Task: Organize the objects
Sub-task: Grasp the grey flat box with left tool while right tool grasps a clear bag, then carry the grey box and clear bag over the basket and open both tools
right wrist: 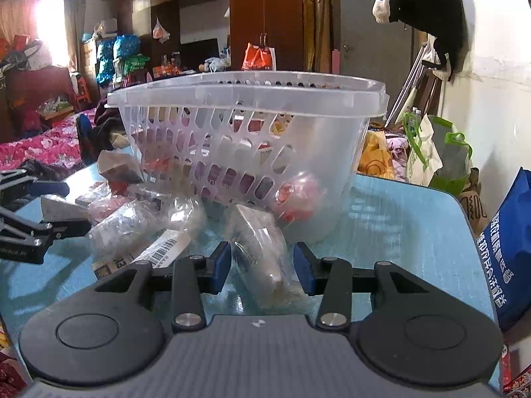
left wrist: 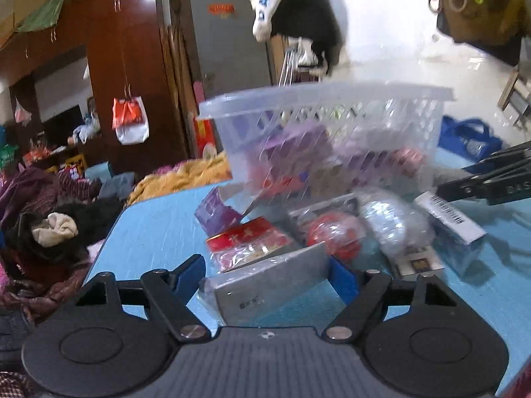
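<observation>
While the clear slatted basket stands upright on the blue bench, small wrapped goods lie heaped against its near wall and more show through its slats, among them purple boxes. The left gripper sits low in front of the basket with its jaws spread around a grey plastic-wrapped box; the right blue pad lies against the box's end, the left pad seems just clear of it, so no firm pinch shows. Between that box and the basket lie a red and gold packet, a red round item in clear wrap, a bubble-wrapped bundle and, off to the right of these, a white box with a barcode label. A purple box leans at the basket's near left corner. The right gripper is also in front of the basket, nearer its right end, with its jaws brought close around a clear-wrapped pale packet; the crinkled wrap fills the gap, though whether both pads press on it I cannot tell. From the right wrist view the left gripper's black linkage enters from the left, beside the barcode box. Beyond the basket stand a dark wooden wardrobe and a grey door.
</observation>
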